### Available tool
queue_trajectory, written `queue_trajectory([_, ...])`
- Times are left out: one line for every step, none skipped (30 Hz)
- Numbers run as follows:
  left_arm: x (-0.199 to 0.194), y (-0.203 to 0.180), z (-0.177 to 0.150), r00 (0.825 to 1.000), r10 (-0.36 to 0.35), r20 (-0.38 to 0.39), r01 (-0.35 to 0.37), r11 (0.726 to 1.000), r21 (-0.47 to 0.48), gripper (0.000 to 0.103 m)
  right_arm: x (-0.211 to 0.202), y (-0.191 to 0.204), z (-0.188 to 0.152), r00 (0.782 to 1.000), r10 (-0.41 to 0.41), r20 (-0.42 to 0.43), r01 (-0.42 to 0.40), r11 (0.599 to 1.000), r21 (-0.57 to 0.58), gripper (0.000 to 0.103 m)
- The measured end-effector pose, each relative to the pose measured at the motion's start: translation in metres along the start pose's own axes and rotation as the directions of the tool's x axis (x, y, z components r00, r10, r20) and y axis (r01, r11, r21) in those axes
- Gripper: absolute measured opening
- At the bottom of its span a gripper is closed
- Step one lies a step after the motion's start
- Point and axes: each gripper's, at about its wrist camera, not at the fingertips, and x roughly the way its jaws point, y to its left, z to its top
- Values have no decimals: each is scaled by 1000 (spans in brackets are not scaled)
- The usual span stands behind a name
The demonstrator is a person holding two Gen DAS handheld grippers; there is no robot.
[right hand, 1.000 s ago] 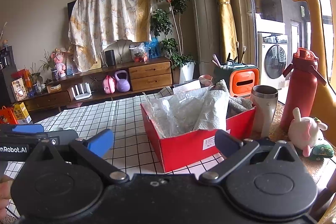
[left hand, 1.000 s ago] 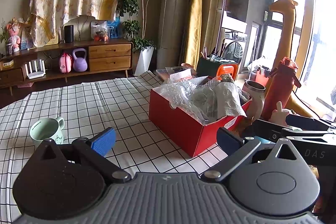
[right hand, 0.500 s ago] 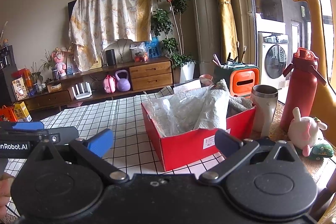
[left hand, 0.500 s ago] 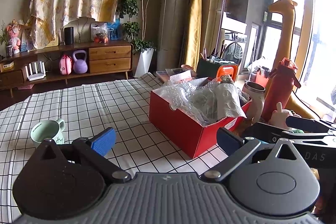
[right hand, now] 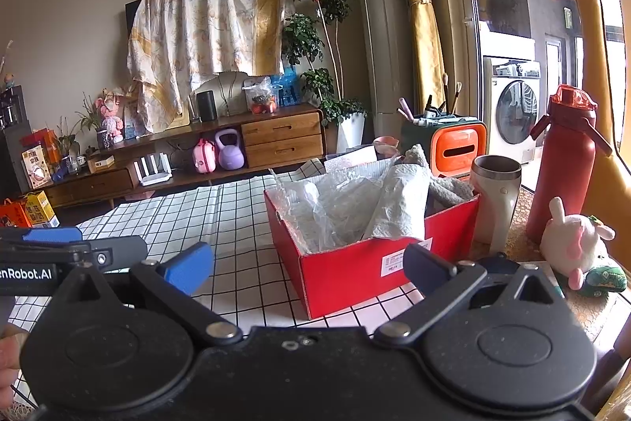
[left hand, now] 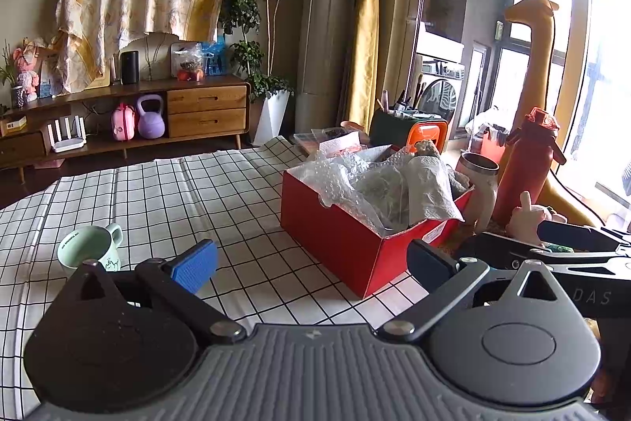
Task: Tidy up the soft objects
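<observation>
A red cardboard box (left hand: pixel 343 243) (right hand: pixel 355 271) stands on the checked tablecloth, stuffed with bubble wrap (left hand: pixel 347 180) (right hand: pixel 327 208), a rolled paper towel (left hand: pixel 430 188) (right hand: pixel 402 204) and a grey cloth (right hand: pixel 449 188). A white and pink plush rabbit (right hand: pixel 572 243) (left hand: pixel 526 217) lies right of the box, beside a small green pouch (right hand: pixel 605 279). My left gripper (left hand: pixel 311 263) is open and holds nothing, just short of the box's near corner. My right gripper (right hand: pixel 307 265) is open too, empty, in front of the box.
A mint mug (left hand: pixel 88 251) sits at the table's left. A steel tumbler (right hand: pixel 497 200), a red bottle (right hand: pixel 564 164) and an orange organiser (right hand: pixel 453 148) stand right of and behind the box. A tall giraffe toy (right hand: pixel 591 66) rises at the right edge.
The left wrist view has shifted slightly, so the mug sits a little higher. Both grippers stay open and the box contents are unmoved.
</observation>
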Motion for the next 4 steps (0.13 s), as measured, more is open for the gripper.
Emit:
queue_trajectory([0, 0, 0, 1000, -1, 0, 1, 1000, -1, 103, 0, 0, 0, 1000, -1, 0, 1, 1000, 0, 103])
queue_trajectory([1, 0, 0, 1000, -2, -1, 2, 1000, -1, 103, 0, 0, 0, 1000, -1, -1, 1, 1000, 0, 103])
queue_trajectory([1, 0, 0, 1000, -3, -2, 3, 1000, -3, 103, 1, 0, -1, 1000, -1, -2, 1, 1000, 0, 103])
queue_trajectory([1, 1, 0, 1000, -5, -3, 5, 1000, -6, 103, 1, 0, -1, 1000, -1, -3, 1, 1000, 0, 103])
